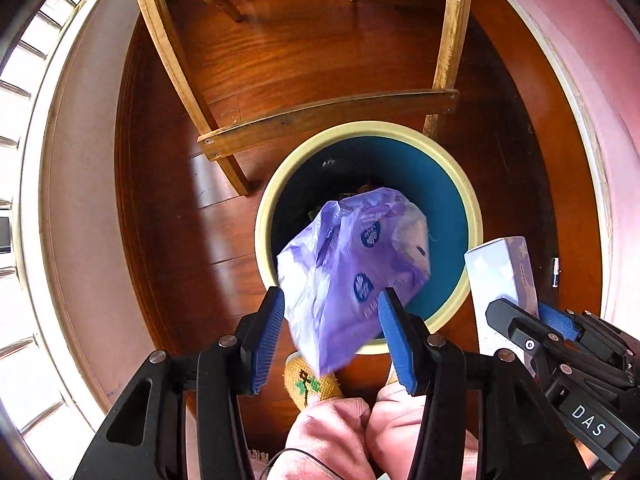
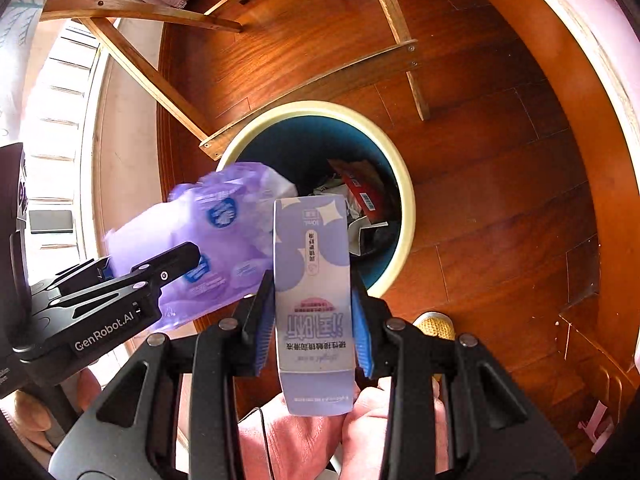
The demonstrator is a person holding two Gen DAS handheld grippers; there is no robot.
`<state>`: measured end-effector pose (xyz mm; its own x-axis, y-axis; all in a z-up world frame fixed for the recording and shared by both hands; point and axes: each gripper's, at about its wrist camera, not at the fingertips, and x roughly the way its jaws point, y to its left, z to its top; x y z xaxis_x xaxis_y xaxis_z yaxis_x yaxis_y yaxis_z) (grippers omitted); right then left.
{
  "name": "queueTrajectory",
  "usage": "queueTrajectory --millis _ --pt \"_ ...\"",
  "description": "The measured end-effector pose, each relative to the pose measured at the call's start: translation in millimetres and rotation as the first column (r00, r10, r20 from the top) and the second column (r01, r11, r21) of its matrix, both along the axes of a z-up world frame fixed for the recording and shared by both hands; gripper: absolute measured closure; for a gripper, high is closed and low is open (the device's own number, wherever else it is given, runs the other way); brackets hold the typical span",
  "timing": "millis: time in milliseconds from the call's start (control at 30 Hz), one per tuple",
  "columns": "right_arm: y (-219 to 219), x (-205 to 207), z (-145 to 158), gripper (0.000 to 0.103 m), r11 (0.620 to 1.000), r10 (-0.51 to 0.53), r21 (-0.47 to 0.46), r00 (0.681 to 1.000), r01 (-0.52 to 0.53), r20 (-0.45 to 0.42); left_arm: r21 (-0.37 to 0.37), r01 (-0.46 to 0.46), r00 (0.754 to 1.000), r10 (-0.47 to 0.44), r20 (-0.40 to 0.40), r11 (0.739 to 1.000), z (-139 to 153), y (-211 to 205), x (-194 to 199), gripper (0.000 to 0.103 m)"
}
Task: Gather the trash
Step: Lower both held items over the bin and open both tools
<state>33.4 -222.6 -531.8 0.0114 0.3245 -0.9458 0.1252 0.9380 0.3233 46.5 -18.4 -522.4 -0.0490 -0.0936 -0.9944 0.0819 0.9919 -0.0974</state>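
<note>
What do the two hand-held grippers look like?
Both are black linkage frames with silver rivets and blue ribbed pads. The left hand-held gripper carries white "GenRobot.AI" lettering on its side, seen from the right wrist view. The right hand-held gripper bears a white "DAS" label, seen from the left wrist view. A thin dark cable runs below each.

Floor (image 1: 320, 56): wood boards, reddish, polished, sheen under window light. Chair legs (image 1: 168, 52): pale bare wood, matt, metal screw heads at the crossbar.

Trash bin (image 1: 452, 200): smooth plastic, cream rim, teal inner wall, slight gloss.

Purple bag (image 1: 352, 268): thin plastic film, crinkled, glossy, half translucent.

Carton (image 2: 312, 280): printed cardboard, smooth, satin.

Left gripper (image 1: 332, 336), right gripper (image 2: 312, 320): matt black plastic arms, metal rivets, blue ribbed rubbery pads.

Slipper (image 1: 312, 388): mustard knit, coarse, embroidered.
</note>
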Motion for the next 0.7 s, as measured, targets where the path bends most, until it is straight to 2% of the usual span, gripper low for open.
queueTrajectory --millis 133,367,400,467,500,700 --pt "12 7 -2 0.072 1.0 0.003 0.003 1.0 -0.003 -0.003 0.024 0.006 1.0 -0.005 -0.002 1.0 -1 11 2 0.052" --pt "39 23 6 0.071 1.0 0.012 0.01 1.0 -0.012 0.01 0.047 -0.046 0.999 0.046 0.01 0.998 11 38 -6 0.052" --pt "42 25 9 0.068 1.0 0.013 0.012 1.0 -0.013 0.011 0.051 -0.051 0.999 0.05 0.017 0.997 15 42 -8 0.052" --pt "46 27 16 0.053 1.0 0.016 0.011 1.0 -0.016 0.021 0.057 -0.059 0.998 0.057 0.025 0.997 24 47 -11 0.052" --pt "47 28 22 0.051 1.0 0.019 0.011 0.999 -0.019 0.026 0.058 -0.063 0.998 0.061 0.028 0.996 28 49 -13 0.052" --pt "51 28 64 0.049 1.0 0.03 0.003 0.998 -0.03 0.048 0.057 -0.1 0.994 0.097 0.044 0.993 71 64 -32 0.052"
